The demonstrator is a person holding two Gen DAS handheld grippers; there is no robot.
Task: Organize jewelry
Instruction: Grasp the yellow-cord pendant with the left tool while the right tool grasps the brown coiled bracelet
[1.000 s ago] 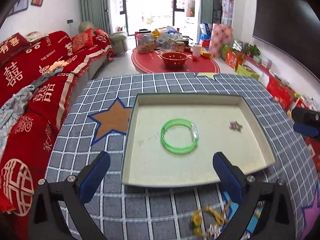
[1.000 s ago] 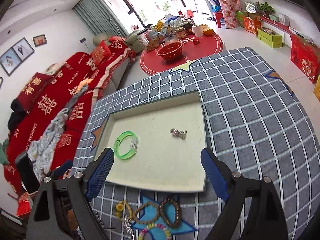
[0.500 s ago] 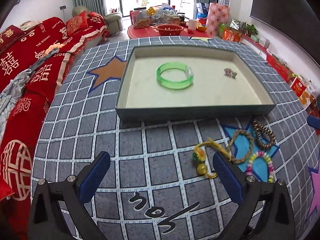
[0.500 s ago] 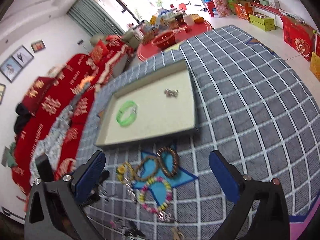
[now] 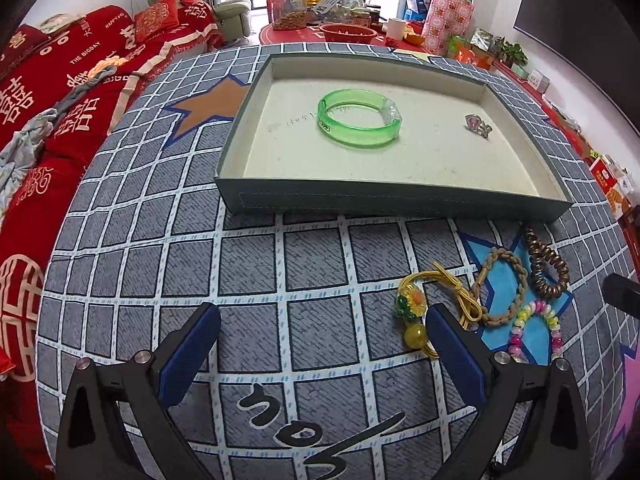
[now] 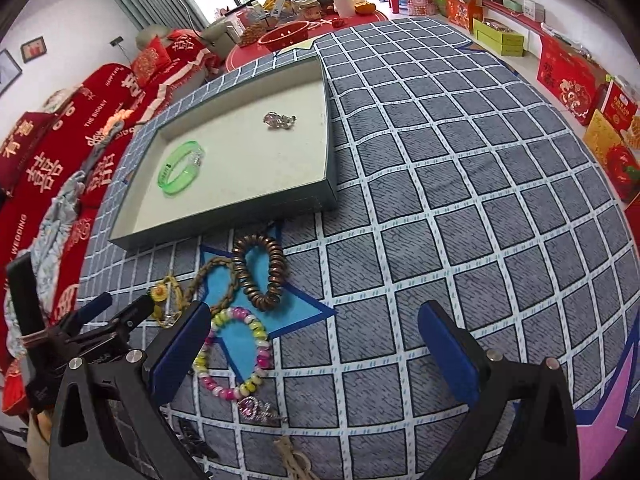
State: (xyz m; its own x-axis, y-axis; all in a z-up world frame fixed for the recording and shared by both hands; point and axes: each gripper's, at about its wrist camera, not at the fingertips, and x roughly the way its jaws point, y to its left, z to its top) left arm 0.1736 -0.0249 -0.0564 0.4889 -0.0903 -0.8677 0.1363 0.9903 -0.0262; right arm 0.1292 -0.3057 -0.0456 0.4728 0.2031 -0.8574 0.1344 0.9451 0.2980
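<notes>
A grey tray (image 5: 392,204) (image 6: 224,224) holds a green bangle (image 5: 359,122) (image 6: 181,168) and a small silver trinket (image 5: 477,125) (image 6: 279,120). On the cloth in front of it lie a yellow cord charm (image 5: 416,308) (image 6: 160,294), a braided tan bracelet (image 5: 502,288) (image 6: 212,276), a brown bead bracelet (image 5: 546,268) (image 6: 260,272) and a pink-yellow bead bracelet (image 5: 536,330) (image 6: 236,354). My left gripper (image 5: 322,354) is open, empty, just left of the charm. My right gripper (image 6: 314,354) is open, empty, its left finger beside the pink-yellow bracelet.
A pink brooch (image 6: 256,408), a black clip (image 6: 196,440) and a beige trinket (image 6: 292,456) lie near the right gripper. The table has a grey checked cloth (image 6: 460,168). A red sofa (image 5: 48,92) stands to the left.
Both grippers have pulled back from over the tray and dropped low over the cloth near the loose bracelets. Both stay open and empty.
</notes>
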